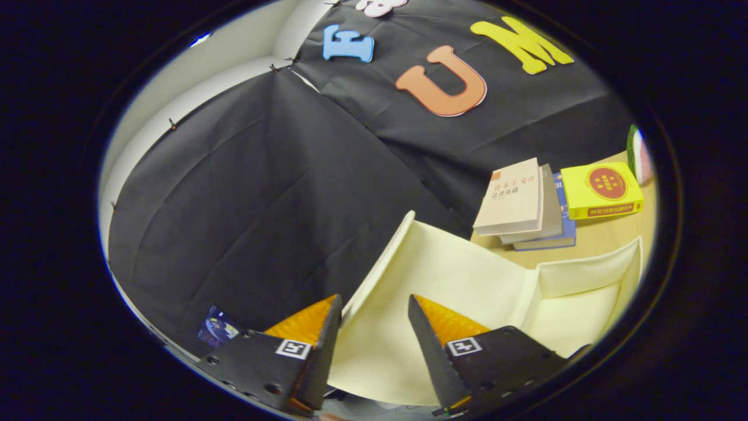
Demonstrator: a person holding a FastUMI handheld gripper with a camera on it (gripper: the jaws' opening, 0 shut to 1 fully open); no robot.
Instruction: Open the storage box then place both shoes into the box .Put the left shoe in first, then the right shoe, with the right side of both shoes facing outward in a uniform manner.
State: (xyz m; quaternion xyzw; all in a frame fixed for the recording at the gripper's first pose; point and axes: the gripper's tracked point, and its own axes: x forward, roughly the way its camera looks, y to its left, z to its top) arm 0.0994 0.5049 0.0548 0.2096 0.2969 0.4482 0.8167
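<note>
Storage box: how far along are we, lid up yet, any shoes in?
Done: the storage box is open, its lid swung up. In hand: the gripper is open, its fingers either side of the lid. Left: both shoes, left one first; what shows of the inside looks bare.

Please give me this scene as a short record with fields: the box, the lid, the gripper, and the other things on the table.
storage box: cream storage box, open, inside looks empty as far as seen
lid: cream lid, raised, standing up between and beyond the fingers
gripper: gripper open, fingers apart either side of the lid's lower part, not pressing on it
books: stack of books beyond the box, on the wooden table; yellow book beside the stack
shoes: none seen
</note>
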